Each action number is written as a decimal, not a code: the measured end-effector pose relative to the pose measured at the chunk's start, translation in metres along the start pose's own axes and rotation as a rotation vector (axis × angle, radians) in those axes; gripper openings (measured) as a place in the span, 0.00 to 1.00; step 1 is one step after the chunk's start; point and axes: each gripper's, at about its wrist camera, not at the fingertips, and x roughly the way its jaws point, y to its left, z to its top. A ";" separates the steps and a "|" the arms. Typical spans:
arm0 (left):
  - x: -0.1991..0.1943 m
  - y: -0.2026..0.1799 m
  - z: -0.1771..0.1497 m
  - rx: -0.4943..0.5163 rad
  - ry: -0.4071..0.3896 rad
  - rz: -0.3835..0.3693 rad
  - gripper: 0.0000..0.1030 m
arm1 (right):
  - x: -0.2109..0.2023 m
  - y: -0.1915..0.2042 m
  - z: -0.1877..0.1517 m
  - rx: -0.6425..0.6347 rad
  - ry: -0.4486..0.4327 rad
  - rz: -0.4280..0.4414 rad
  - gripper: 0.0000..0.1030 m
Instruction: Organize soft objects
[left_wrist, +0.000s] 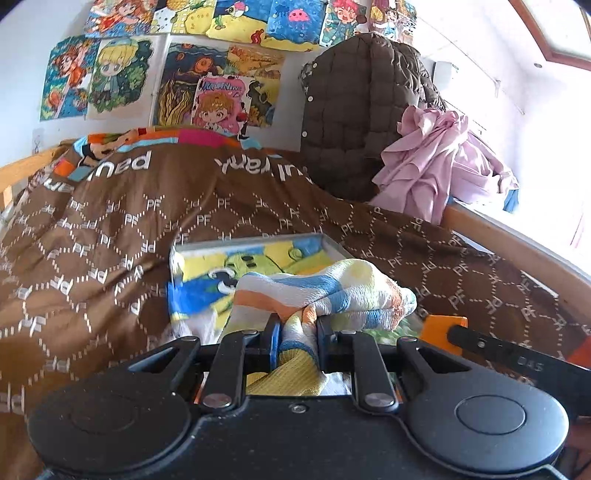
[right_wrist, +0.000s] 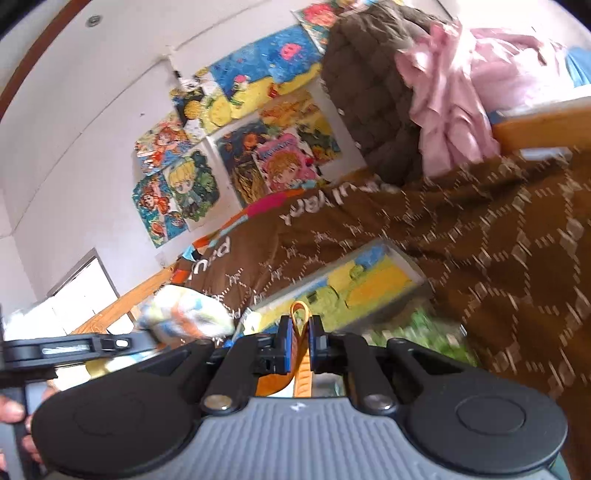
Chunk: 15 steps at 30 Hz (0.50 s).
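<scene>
While the left gripper (left_wrist: 295, 332) squeezes a striped cloth (left_wrist: 325, 291) above the picture tray (left_wrist: 258, 240), the right gripper (right_wrist: 298, 343) pinches an orange strap (right_wrist: 301, 325). Both sit over the brown quilt (left_wrist: 110, 240) on the bed.

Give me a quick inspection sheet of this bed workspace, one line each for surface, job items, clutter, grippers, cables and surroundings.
Surface: brown patterned quilt spread over a wooden-framed bed.
Job's things: striped cloth bunched and held up; shallow grey tray lined with a cartoon towel lies on the quilt.
Clutter: brown quilted jacket and pink garment piled at the far end.
Grippers: left gripper shut on the striped cloth; right gripper shut on an orange strap loop.
Cables: nothing seen.
Surroundings: cartoon pictures on a white wall; bright window on the right.
</scene>
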 end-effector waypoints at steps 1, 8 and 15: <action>0.007 0.003 0.004 0.007 -0.003 0.002 0.20 | 0.010 0.003 0.005 -0.029 -0.005 0.006 0.09; 0.077 0.033 0.021 0.013 0.001 0.014 0.20 | 0.104 0.014 0.049 -0.109 0.006 0.037 0.09; 0.159 0.077 0.040 -0.033 0.004 -0.035 0.20 | 0.204 0.002 0.064 -0.073 0.022 -0.002 0.10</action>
